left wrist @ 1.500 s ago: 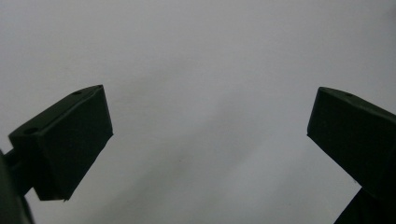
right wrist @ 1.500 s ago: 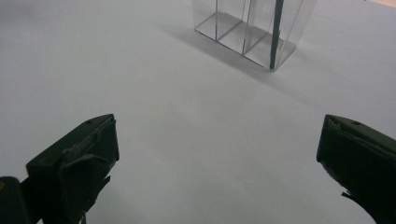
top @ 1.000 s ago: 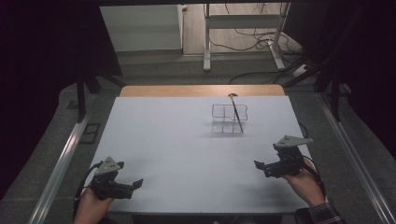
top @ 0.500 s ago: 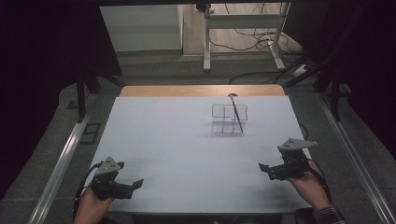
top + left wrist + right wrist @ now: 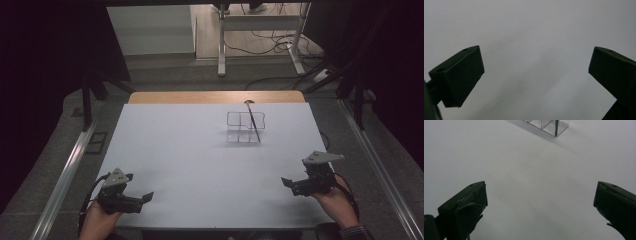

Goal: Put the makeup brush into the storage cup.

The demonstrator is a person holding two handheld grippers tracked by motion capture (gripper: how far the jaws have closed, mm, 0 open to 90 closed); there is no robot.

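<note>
In the high view, one clear organizer (image 5: pixel 245 126) stands far on the white table (image 5: pixel 190 160). One spoon (image 5: pixel 253 123) leans in its right compartment, handle end up and away. Left gripper (image 5: pixel 146 198) and right gripper (image 5: pixel 285 183) sit near the front edge, well apart from it.

In the left gripper view, the jaws are wide apart over bare table (image 5: pixel 534 37).

In the right gripper view, the jaws are also apart and empty; the organizer (image 5: pixel 549 125) is far ahead.

Clear organizer (image 5: pixel 549 125) cut off by top edge.

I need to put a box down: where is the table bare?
Bare: the whole stretch between the left gripper and right gripper, and the table left of the clear organizer. Occupied: the organizer with its stick, far right.
</note>
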